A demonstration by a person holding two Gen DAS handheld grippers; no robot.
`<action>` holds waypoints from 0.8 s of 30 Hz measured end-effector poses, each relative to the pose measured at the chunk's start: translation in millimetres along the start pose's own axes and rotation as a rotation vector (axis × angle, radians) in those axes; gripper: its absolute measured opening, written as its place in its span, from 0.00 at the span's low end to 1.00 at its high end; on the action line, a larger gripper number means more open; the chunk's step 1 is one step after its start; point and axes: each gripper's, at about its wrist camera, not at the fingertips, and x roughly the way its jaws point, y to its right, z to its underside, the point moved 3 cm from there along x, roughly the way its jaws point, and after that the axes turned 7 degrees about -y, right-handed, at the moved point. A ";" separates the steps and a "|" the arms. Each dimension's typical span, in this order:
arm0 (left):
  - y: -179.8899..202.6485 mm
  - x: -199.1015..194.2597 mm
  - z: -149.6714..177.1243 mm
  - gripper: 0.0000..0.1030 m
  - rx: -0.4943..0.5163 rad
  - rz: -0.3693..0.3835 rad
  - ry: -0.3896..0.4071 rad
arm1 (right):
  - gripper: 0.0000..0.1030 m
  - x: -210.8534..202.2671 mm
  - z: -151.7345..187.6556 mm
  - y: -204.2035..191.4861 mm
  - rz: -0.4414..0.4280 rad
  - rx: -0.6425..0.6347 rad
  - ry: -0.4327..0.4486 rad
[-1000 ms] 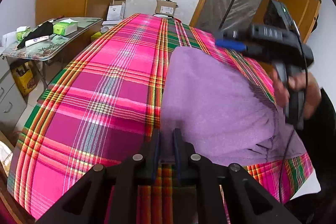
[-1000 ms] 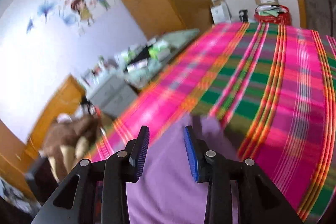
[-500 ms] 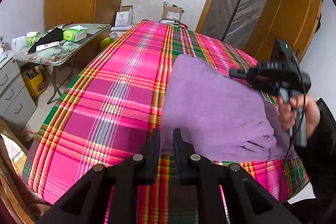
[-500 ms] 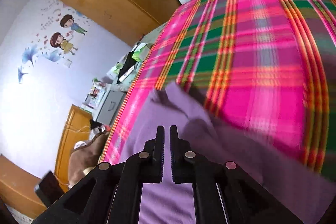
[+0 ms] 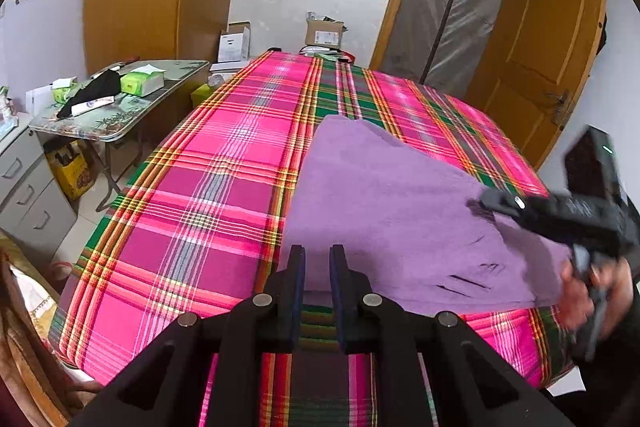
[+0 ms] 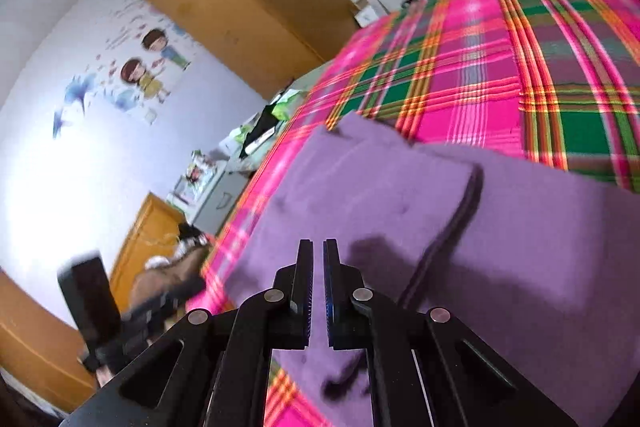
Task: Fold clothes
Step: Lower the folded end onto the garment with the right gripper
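Folding step, early stage. The purple fleece garment (image 5: 380,211) lies spread on the bed with the pink-and-green plaid cover (image 5: 208,187), over the bed's near edge and towards its doorway side. Most of the bed's far half is bare plaid.

My left tool (image 5: 317,267) sits at the bed's near edge, over the garment's near corner, with its jaws narrow. Purple cloth and then plaid show through the gap. The hem line runs straight on past the fingers, so I cannot tell whether the pads actually pinch the fleece or only hang over it.

My right tool (image 6: 318,267) is over the part of the garment that lies towards the bed's doorway side. Its jaws are almost together, with only a thin slit between them. I see no cloth bunched between the pads in its own view, and from the left wrist its tip is blurred against the fleece. I call it closed, with any grip on cloth unconfirmed.

In the right wrist view a dark-edged ridge (image 6: 460,219) crosses the garment, so one layer looks already lapped over another. My judgement: this is the grab-and-carry phase of a fold and it is not finished.

The next move needs a sure pinch on both near corners before lifting. Then both tools should carry the hem together towards the bed's far end, level, so the fleece lands square. If one side slips, the fold will skew.
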 end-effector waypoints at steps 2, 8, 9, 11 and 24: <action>0.8 0.0 -1.4 0.13 -0.011 -0.008 0.002 | 0.06 0.4 12.6 -6.2 0.074 -0.067 -0.028; -1.3 -14.6 0.6 0.13 -0.034 -0.037 0.019 | 0.04 13.6 28.7 -8.7 0.181 -0.138 -0.047; -3.4 -19.2 0.9 0.13 -0.038 -0.044 0.027 | 0.04 14.1 29.0 -8.3 0.194 -0.154 -0.046; -7.7 -27.7 1.7 0.13 -0.048 -0.057 0.043 | 0.04 13.4 29.6 -7.0 0.215 -0.184 -0.047; 14.3 -14.8 -1.4 0.13 -0.009 -0.007 0.021 | 0.04 8.6 33.6 -3.8 0.201 -0.155 -0.023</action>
